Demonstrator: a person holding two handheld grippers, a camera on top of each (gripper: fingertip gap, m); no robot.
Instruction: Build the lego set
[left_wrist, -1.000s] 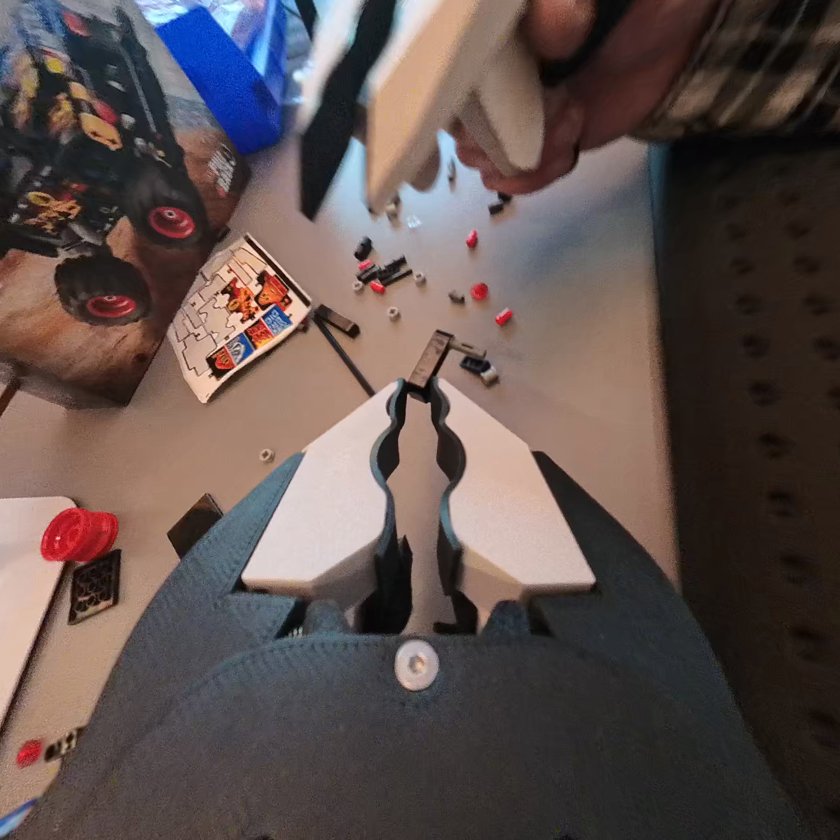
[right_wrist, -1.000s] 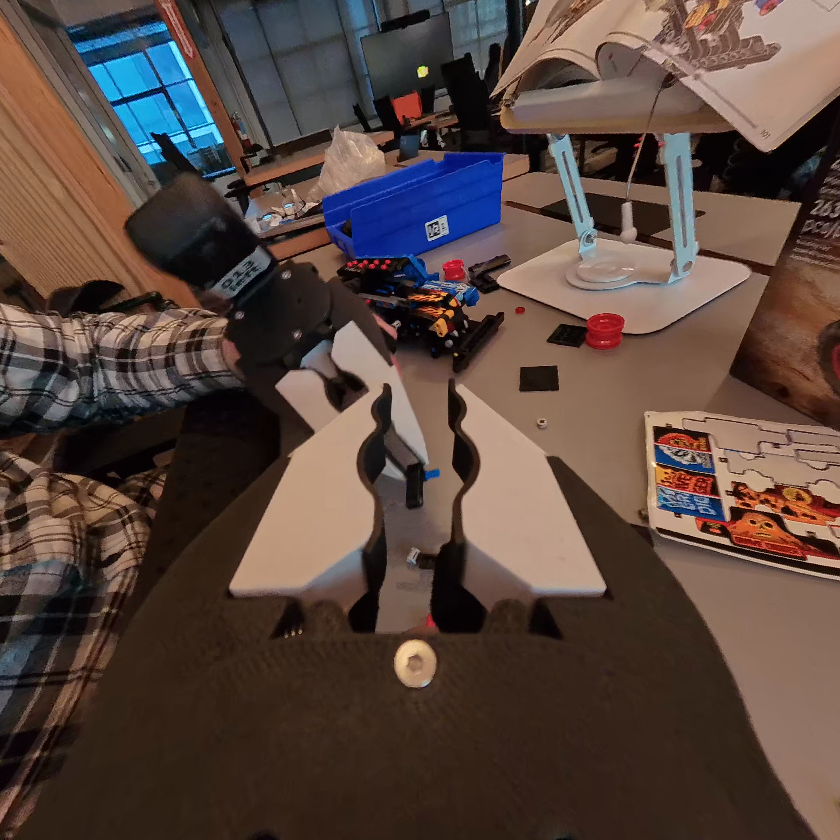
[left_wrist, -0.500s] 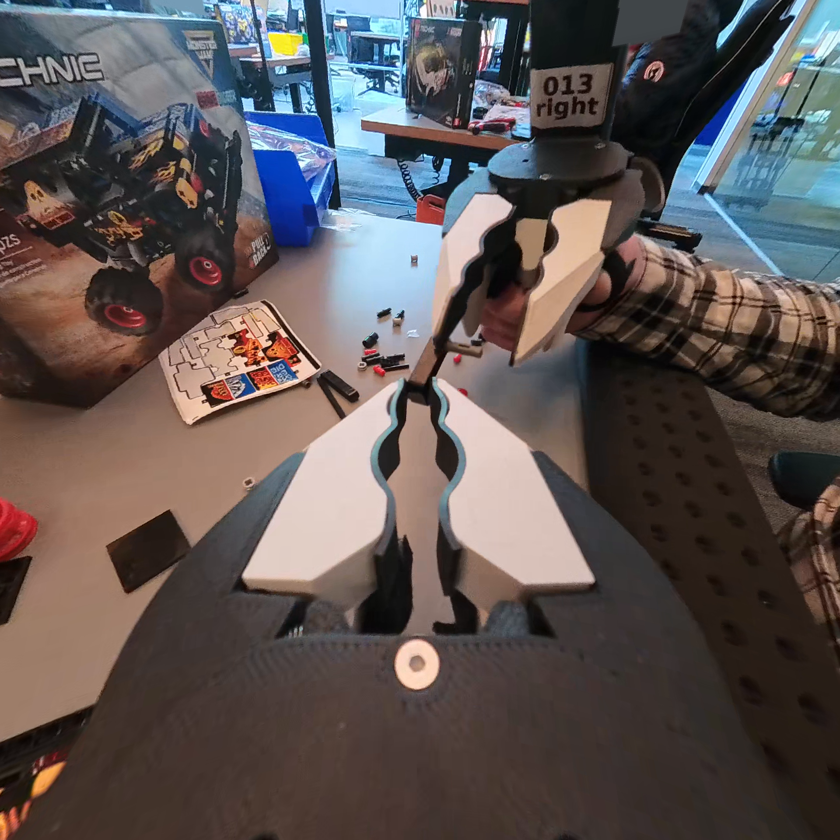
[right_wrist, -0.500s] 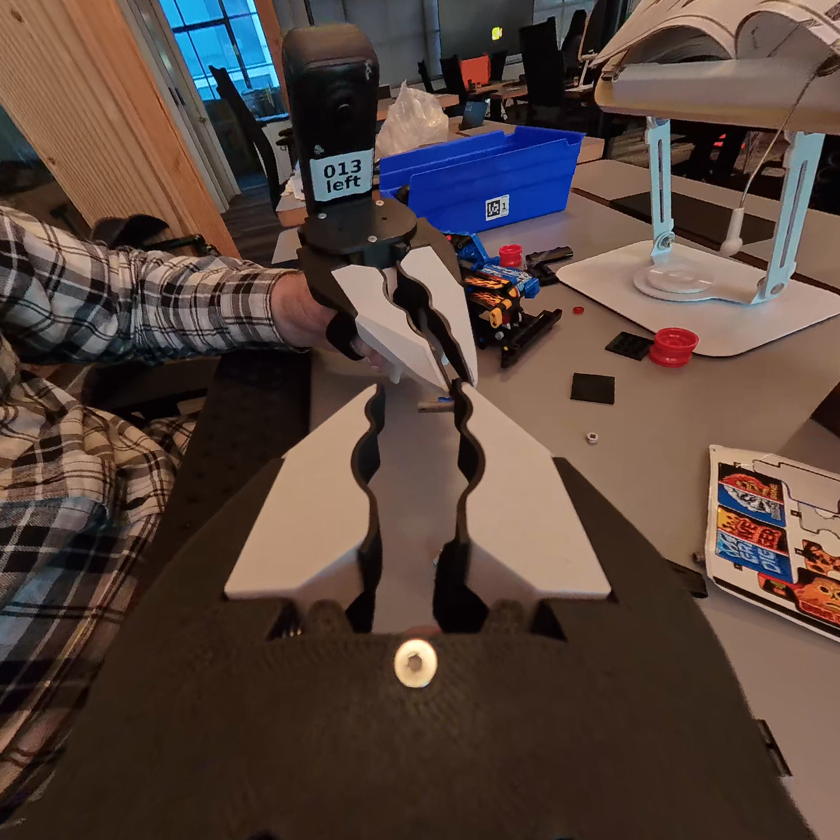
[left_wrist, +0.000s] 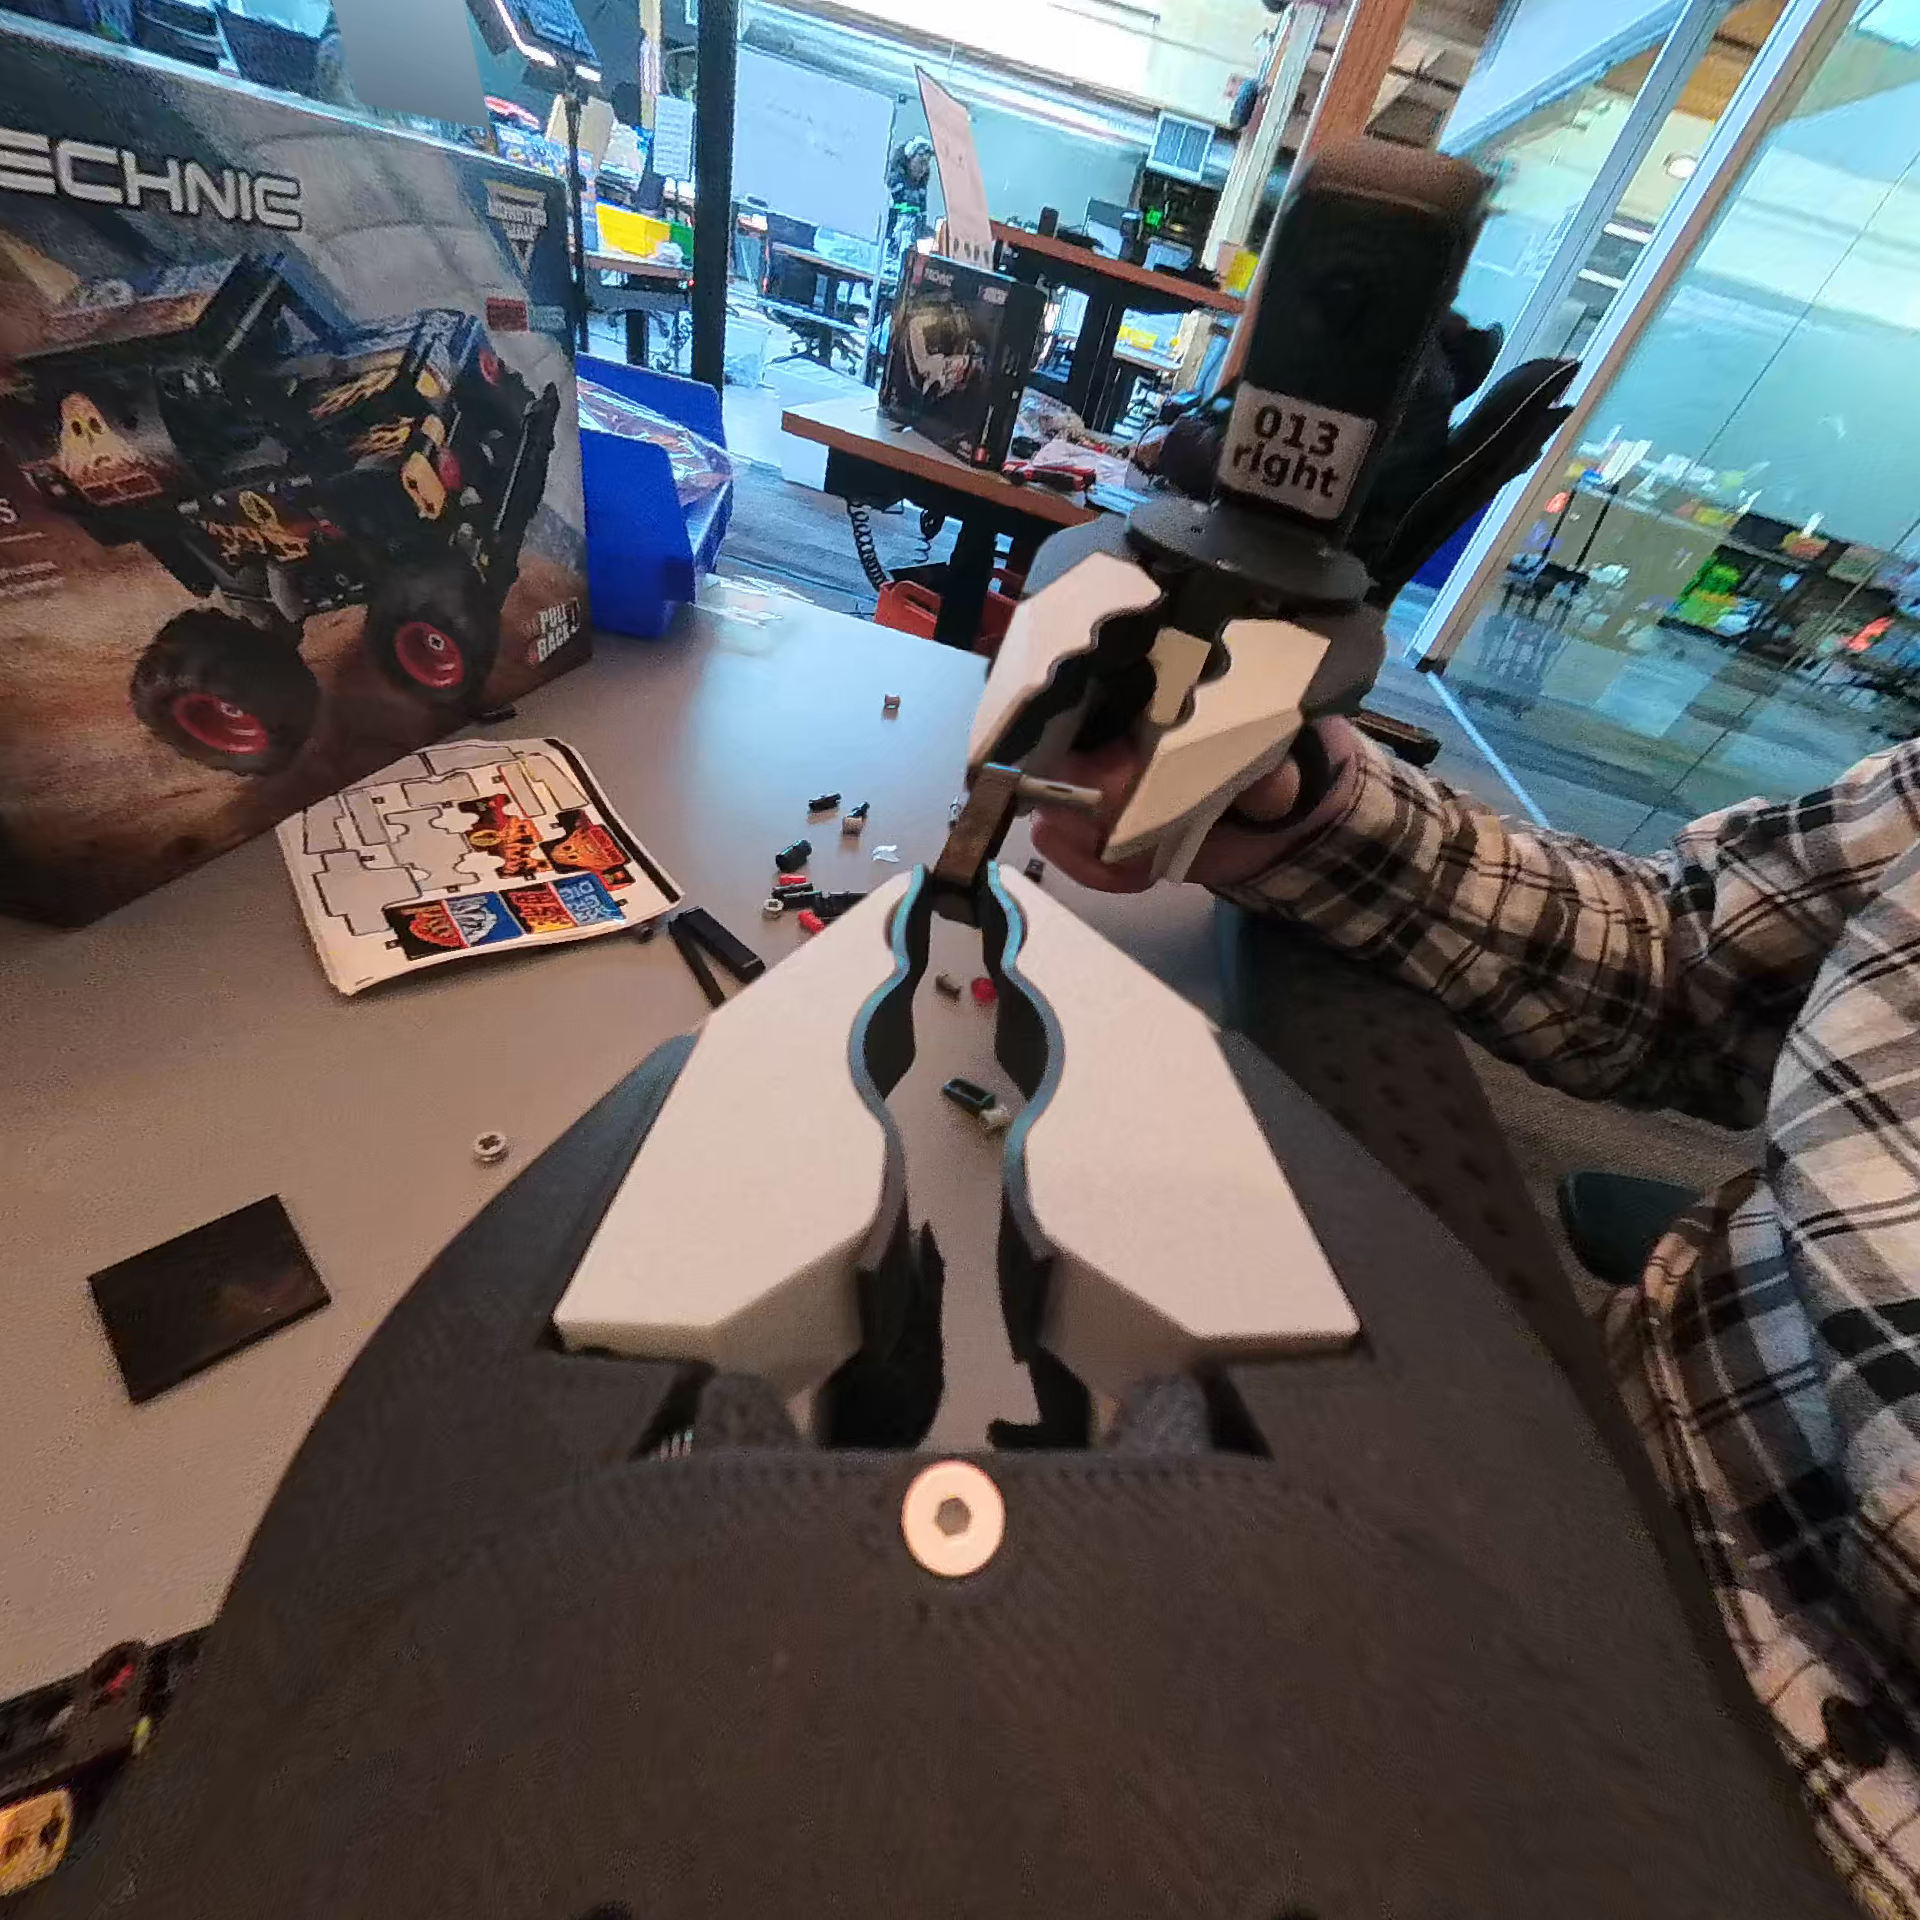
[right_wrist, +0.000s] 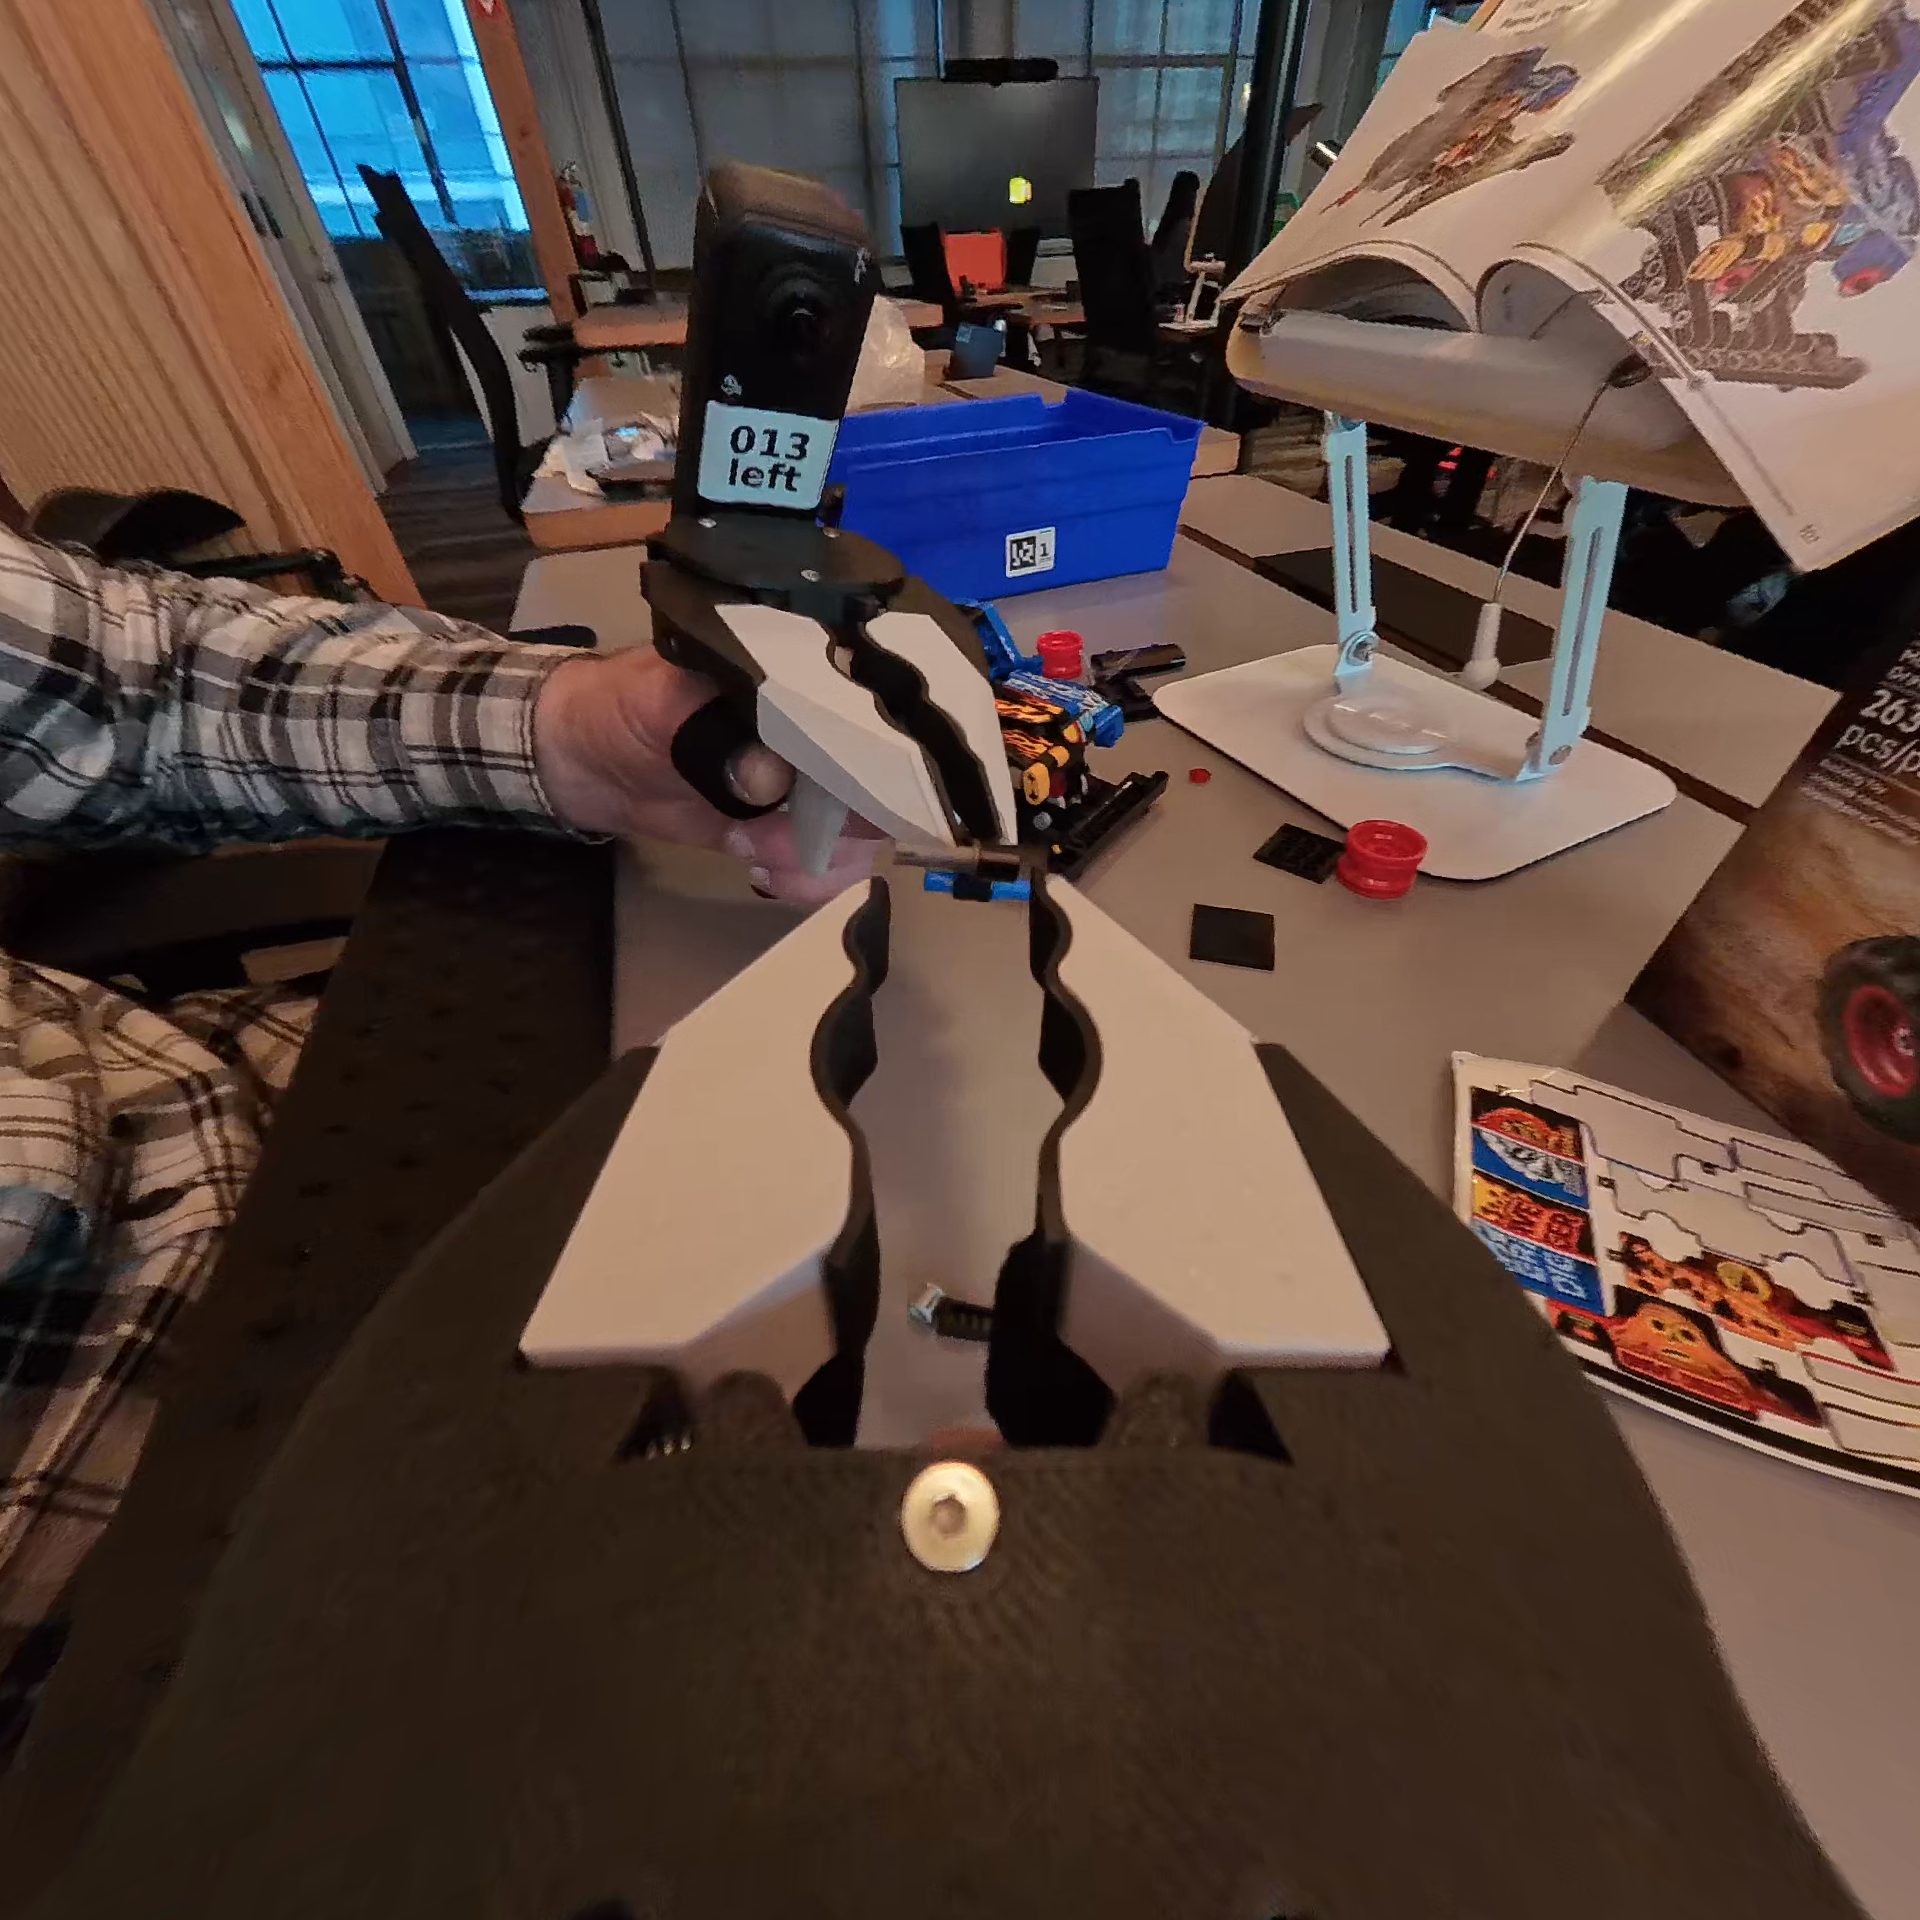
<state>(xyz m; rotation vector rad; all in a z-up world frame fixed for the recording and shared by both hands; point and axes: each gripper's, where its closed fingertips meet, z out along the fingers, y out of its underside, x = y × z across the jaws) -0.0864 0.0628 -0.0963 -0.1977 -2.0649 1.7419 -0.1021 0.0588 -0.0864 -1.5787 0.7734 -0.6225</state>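
My left gripper (left_wrist: 958, 885) is shut on the lower end of a short dark beam (left_wrist: 977, 826), held up above the grey table (left_wrist: 260, 1091). A grey axle (left_wrist: 1060, 797) sticks out sideways from the beam's top. My right gripper (left_wrist: 1044, 810) faces it, jaws open on either side of the axle. In the right wrist view my right gripper (right_wrist: 961, 894) is open, and the axle (right_wrist: 930, 858) and a blue pin (right_wrist: 977, 886) lie between its tips. The left gripper (right_wrist: 982, 831) pinches the piece from above. Whether the right fingertips touch the piece I cannot tell.
The set's box (left_wrist: 260, 468) and a sticker sheet (left_wrist: 478, 852) lie at left, with small loose parts (left_wrist: 821, 894) and a black tile (left_wrist: 208, 1294). The part-built truck (right_wrist: 1049, 727), a red hub (right_wrist: 1380, 857), a blue bin (right_wrist: 1008, 499) and the instruction book on its stand (right_wrist: 1455, 769) are behind. Only a small space, under 4 cm, lies between the two pairs of fingers.
My left gripper has lifted the beam off the table and tilted up level. My right gripper has swung round to face it and brought its open tips to the axle.
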